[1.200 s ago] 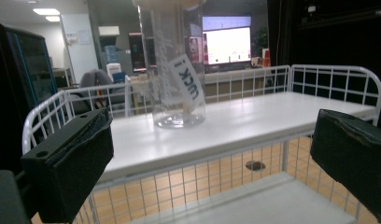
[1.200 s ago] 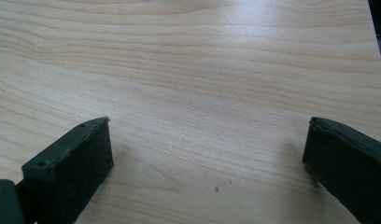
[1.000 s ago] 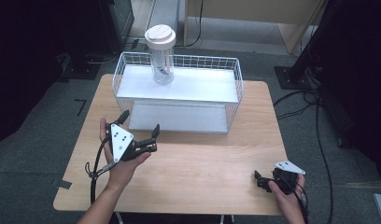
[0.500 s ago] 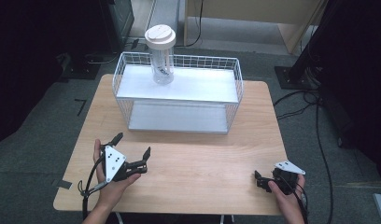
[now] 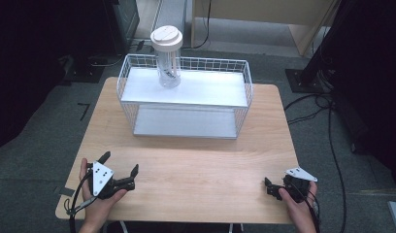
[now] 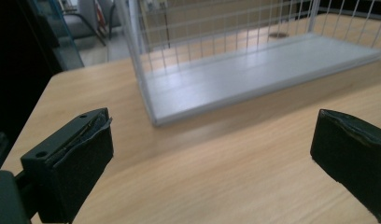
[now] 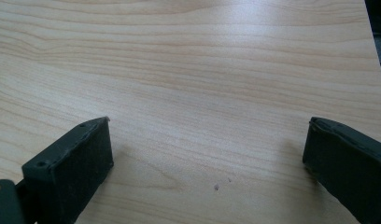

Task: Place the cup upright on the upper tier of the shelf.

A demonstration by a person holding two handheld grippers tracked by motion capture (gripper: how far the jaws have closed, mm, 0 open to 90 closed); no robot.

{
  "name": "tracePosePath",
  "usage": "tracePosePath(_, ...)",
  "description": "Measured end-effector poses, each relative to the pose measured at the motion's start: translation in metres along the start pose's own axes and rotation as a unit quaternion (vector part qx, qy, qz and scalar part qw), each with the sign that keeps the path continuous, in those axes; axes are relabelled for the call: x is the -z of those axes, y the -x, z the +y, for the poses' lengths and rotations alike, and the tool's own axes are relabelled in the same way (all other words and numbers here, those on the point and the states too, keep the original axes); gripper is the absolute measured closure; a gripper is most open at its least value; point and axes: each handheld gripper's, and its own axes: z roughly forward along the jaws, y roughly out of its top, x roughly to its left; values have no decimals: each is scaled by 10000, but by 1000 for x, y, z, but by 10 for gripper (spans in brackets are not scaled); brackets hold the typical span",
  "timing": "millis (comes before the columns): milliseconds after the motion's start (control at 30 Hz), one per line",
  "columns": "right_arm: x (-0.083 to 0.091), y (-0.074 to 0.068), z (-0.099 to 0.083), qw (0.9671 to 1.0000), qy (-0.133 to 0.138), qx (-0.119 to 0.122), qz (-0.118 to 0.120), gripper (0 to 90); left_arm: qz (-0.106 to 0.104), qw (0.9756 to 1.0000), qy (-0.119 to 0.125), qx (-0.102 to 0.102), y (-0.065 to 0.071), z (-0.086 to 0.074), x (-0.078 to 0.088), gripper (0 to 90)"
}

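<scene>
Item: lidded clear jar, upright on the upper shelf of a white wire rack, toward the rack's back left.

Both grippers sit well apart from it at the near edge of the wooden table. Left gripper: jaws wide apart, empty, aimed at the rack's lower shelf. Right gripper: jaws apart, empty, low over bare wood, apparently parked. Judged: the jar stands finished or untouched, no reach under way.
</scene>
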Motion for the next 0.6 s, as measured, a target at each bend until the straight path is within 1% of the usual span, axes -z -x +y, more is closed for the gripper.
tracePosePath(133,0,0,0,10000,0,1,-8,12,-4,9997,-260,18,-12,-12,7,0)
tracePosePath(200,0,0,0,10000,1,1,-8,12,40,9993,-371,-14,-18,-18,11,0)
tracePosePath(333,0,0,0,10000,0,-2,-12,12,61,9982,-573,149,-33,-28,17,0)
tracePosePath(367,0,0,0,10000,-3,-10,-19,12,69,9978,-627,195,-36,-30,18,0)
tracePosePath(433,1,-1,-1,10000,2,-14,-30,12,146,9970,-736,215,-41,-32,19,0)
tracePosePath(500,1,-1,-1,10000,1,-17,-39,12,234,9955,-876,260,-46,-35,18,0)
tracePosePath(600,1,-1,-1,10000,1,-16,-38,12,285,9937,-1029,355,-54,-39,17,0)
